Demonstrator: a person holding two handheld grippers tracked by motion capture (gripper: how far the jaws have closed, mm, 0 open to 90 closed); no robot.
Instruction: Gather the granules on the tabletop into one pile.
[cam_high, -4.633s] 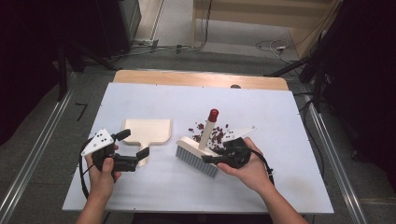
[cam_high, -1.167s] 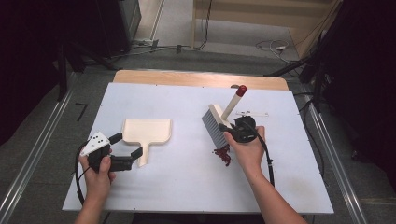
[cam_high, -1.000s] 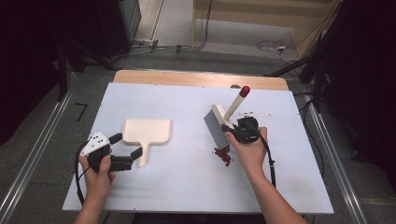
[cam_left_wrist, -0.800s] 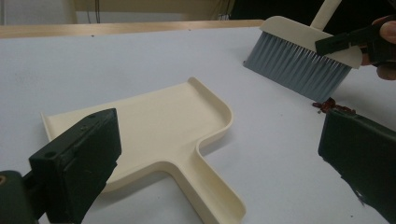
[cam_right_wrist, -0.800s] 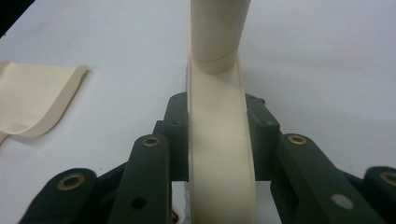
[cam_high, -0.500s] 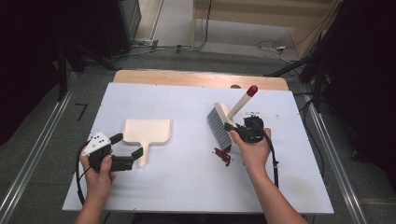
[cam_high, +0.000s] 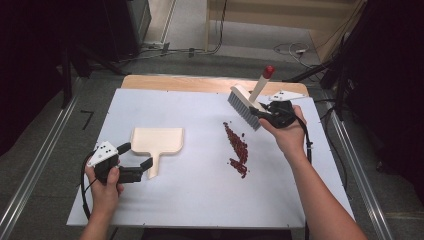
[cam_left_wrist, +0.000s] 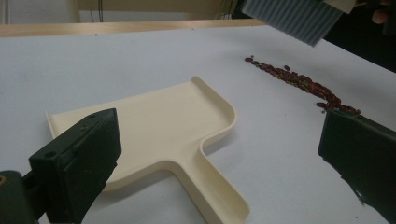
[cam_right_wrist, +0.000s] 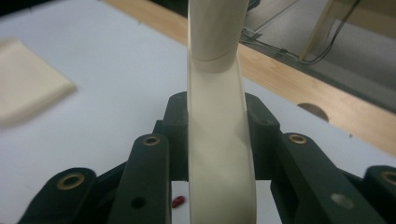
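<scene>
Right claw (cam_high: 257, 114) grips brush (cam_high: 245, 102) above beans (cam_high: 237, 148); dustpan (cam_high: 156, 140) lies apart.

Lower half of the desk (cam_high: 200, 200) lies bare — open passage. Mid-frame, the dustpan (cam_high: 156, 141) at left and the bean trail (cam_high: 237, 147) at centre block a gap between them.

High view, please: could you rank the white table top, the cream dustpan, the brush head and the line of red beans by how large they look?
1. White table top, by far the largest.
2. Cream dustpan.
3. Brush head and line of red beans: they look alike in extent, and the raised brush sits nearer the camera, so I won't rank them.
</scene>
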